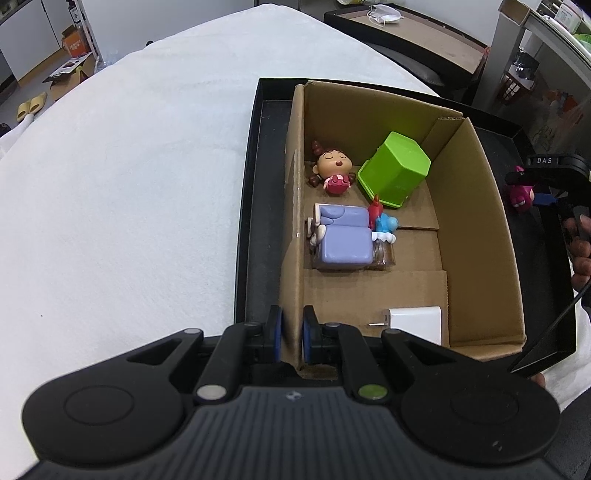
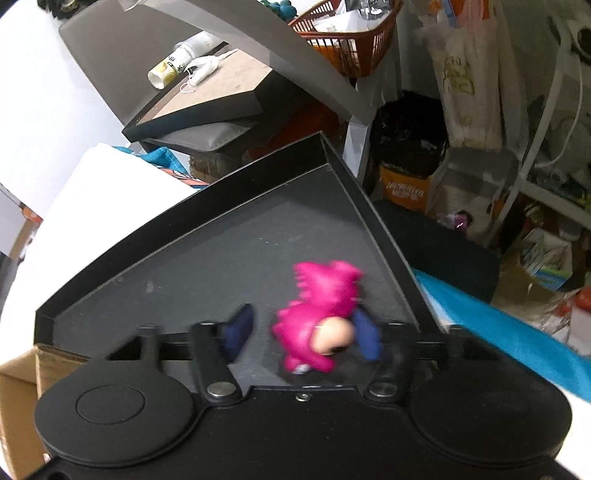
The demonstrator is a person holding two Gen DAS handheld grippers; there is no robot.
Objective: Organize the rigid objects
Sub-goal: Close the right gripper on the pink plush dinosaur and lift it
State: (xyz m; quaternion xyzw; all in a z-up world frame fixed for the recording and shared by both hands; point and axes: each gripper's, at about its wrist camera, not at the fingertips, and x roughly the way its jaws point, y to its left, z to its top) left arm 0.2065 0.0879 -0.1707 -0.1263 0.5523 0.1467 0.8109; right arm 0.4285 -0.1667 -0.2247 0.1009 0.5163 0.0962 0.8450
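My left gripper [image 1: 291,332] is shut on the left wall of the cardboard box [image 1: 476,236], its blue pads on either side of the wall's near end. The box sits in a black tray [image 1: 251,206] and holds a girl figurine [image 1: 332,166], a tipped green bin [image 1: 395,170], a purple toy bed [image 1: 343,240], a small red and blue figure [image 1: 382,221] and a white charger [image 1: 415,323]. My right gripper [image 2: 303,325] hangs over the tray's floor [image 2: 207,258] with a pink dinosaur figure [image 2: 317,310] between its fingers. The figure rests against the right pad; a gap shows at the left pad.
A white cloth [image 1: 129,192] covers the table left of the tray. A person's hand [image 1: 580,243] holds the right gripper [image 1: 528,188] beyond the box's right wall. A red basket [image 2: 351,33], bags and boxes crowd the floor behind the tray's corner.
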